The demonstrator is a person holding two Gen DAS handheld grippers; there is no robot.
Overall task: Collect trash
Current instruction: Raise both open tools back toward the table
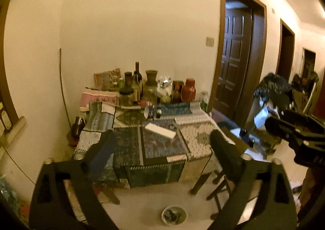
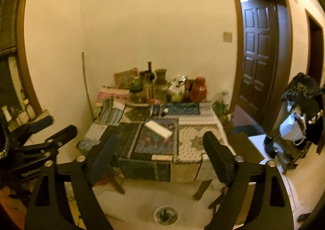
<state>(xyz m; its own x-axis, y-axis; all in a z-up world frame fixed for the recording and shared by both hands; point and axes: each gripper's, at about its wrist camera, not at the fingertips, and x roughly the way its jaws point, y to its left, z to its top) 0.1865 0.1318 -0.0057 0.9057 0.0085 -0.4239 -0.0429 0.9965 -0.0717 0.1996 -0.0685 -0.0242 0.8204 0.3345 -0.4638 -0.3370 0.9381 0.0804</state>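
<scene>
Both grippers hang in the air in front of a low table (image 1: 195, 128) covered with a patchwork cloth. My left gripper (image 1: 162, 138) is open with nothing between its fingers. My right gripper (image 2: 161, 136) is open and holds nothing either. Each shows in the other's view: the right gripper (image 1: 288, 126) at the right edge, the left gripper (image 2: 51, 126) at the left. A long white box (image 1: 160, 131) (image 2: 160, 129) lies on the cloth, with a tipped cup (image 1: 149, 112) behind it. On the floor below stands a small white bowl (image 1: 174, 214) (image 2: 165, 215) holding dark scraps.
Bottles, jars and a red jug (image 1: 188, 90) crowd the table's back against the wall. Stool legs (image 1: 218, 189) stand under the table's right corner. A brown door (image 1: 233, 61) is at the right, and beyond it a rack with a black bag (image 2: 302, 92). Bottles (image 2: 26, 111) line the left sill.
</scene>
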